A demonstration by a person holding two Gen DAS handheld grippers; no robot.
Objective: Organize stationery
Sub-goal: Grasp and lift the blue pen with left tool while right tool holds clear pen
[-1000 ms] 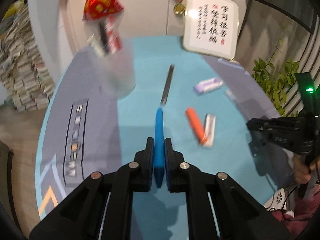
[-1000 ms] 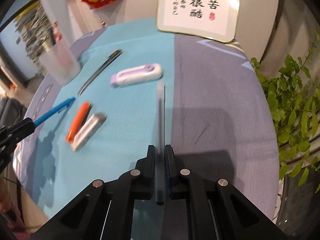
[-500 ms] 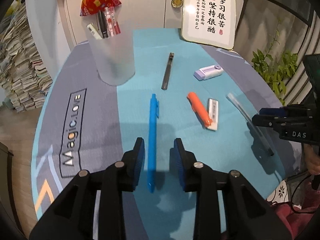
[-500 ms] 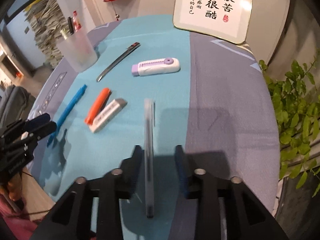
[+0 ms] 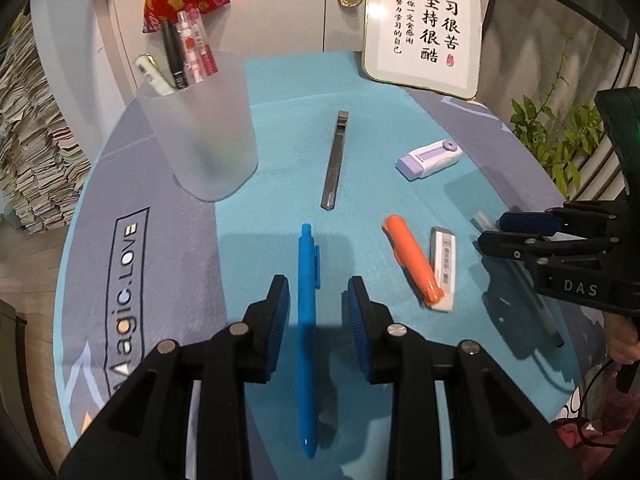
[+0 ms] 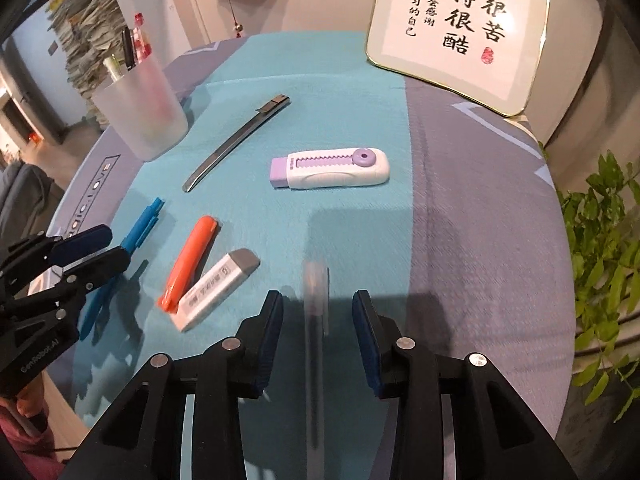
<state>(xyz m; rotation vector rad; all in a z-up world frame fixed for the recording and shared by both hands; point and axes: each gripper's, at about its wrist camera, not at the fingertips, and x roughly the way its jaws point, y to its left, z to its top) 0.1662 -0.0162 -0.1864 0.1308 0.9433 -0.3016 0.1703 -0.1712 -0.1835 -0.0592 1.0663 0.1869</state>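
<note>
My left gripper (image 5: 318, 300) is open, and a blue pen (image 5: 307, 320) lies on the table between its fingers. My right gripper (image 6: 318, 316) is open too, with a clear pen (image 6: 314, 344) lying between its fingers. A frosted pen cup (image 5: 204, 140) with several pens in it stands at the back left. An orange marker (image 5: 412, 258), a white eraser (image 5: 444, 268), a metal knife (image 5: 335, 160) and a purple-and-white retractable eraser (image 5: 430, 158) lie on the table. The right gripper shows at the right edge of the left wrist view (image 5: 496, 228).
A framed calligraphy board (image 5: 424, 28) leans at the table's back. A plant (image 6: 604, 248) stands right of the table. Paper stacks (image 5: 28, 152) are piled at the left. The table edge is close below both grippers.
Both grippers have opened and let go of their pens: the blue pen and the clear pen now lie on the table. Both grippers have drawn back and risen slightly.
</note>
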